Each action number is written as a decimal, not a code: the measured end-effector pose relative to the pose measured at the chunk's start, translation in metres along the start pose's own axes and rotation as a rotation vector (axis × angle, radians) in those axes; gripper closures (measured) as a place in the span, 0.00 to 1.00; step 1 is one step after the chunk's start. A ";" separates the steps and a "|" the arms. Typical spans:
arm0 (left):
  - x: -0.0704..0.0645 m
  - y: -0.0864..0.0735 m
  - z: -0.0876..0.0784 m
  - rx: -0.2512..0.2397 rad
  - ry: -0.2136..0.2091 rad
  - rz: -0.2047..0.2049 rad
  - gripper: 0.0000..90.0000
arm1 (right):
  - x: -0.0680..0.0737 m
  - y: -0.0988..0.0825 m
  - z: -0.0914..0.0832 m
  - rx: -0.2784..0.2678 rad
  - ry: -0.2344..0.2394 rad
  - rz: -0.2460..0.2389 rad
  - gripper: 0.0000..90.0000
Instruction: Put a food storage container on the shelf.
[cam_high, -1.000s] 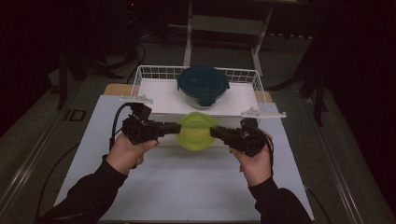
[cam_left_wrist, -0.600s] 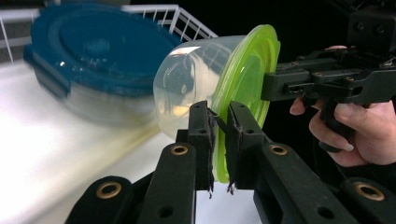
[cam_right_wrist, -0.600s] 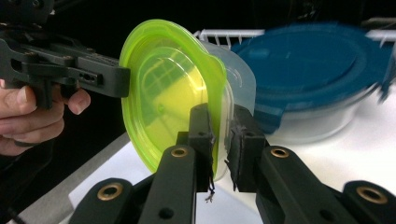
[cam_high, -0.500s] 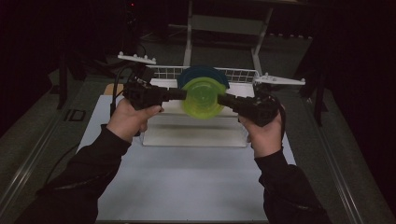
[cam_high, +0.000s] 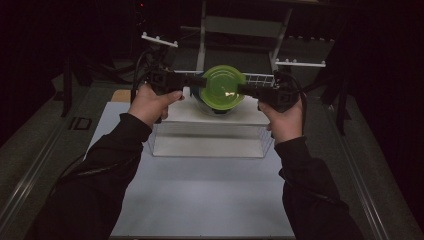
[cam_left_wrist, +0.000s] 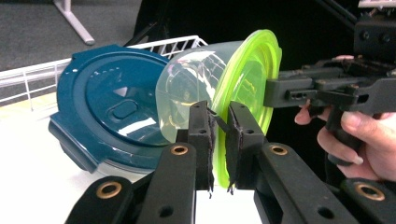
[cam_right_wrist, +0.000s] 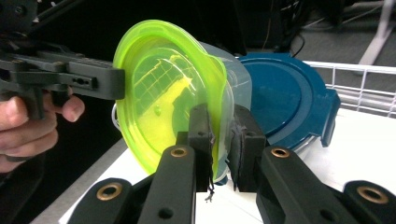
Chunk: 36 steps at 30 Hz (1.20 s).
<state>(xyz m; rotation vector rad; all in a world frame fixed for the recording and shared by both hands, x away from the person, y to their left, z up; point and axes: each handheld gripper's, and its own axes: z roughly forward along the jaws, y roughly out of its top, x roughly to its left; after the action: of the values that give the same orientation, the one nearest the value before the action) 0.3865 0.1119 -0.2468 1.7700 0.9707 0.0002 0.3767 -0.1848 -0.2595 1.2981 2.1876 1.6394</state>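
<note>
White tabletop (cam_high: 200, 190), dark room; both claws, left (cam_high: 200, 81) and right (cam_high: 242, 90), clench the green-lidded container (cam_high: 222, 87).

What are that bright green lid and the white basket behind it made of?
The green lid looks like glossy, see-through plastic: light shines through it and highlights sit on it. The basket seems to be thin metal wire coated white, though the coating is a guess.

Between your two grippers sits a lidded container (cam_high: 222, 88), tipped on its side, lid facing you. Your left gripper (cam_high: 196, 81) clamps its rim from the left, your right gripper (cam_high: 246, 90) from the right. Directly behind it lies a larger lidded container (cam_left_wrist: 107, 107), resting in a wire basket (cam_high: 259, 78) at the table's (cam_high: 200, 195) far edge.
</note>
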 end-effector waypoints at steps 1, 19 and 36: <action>0.002 0.001 0.001 -0.001 -0.007 -0.009 0.89 | -0.001 0.001 0.001 0.001 -0.005 -0.001 0.90; 0.019 0.012 0.013 -0.044 0.011 -0.082 0.81 | -0.014 0.021 0.015 0.031 -0.053 0.069 0.78; 0.046 0.017 0.031 -0.117 0.055 -0.117 0.67 | -0.023 0.039 0.034 0.026 -0.103 0.117 0.68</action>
<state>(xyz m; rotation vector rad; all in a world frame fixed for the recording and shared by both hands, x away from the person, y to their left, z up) 0.4408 0.1133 -0.2667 1.6118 1.0912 0.0305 0.4316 -0.1736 -0.2497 1.5085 2.1175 1.5496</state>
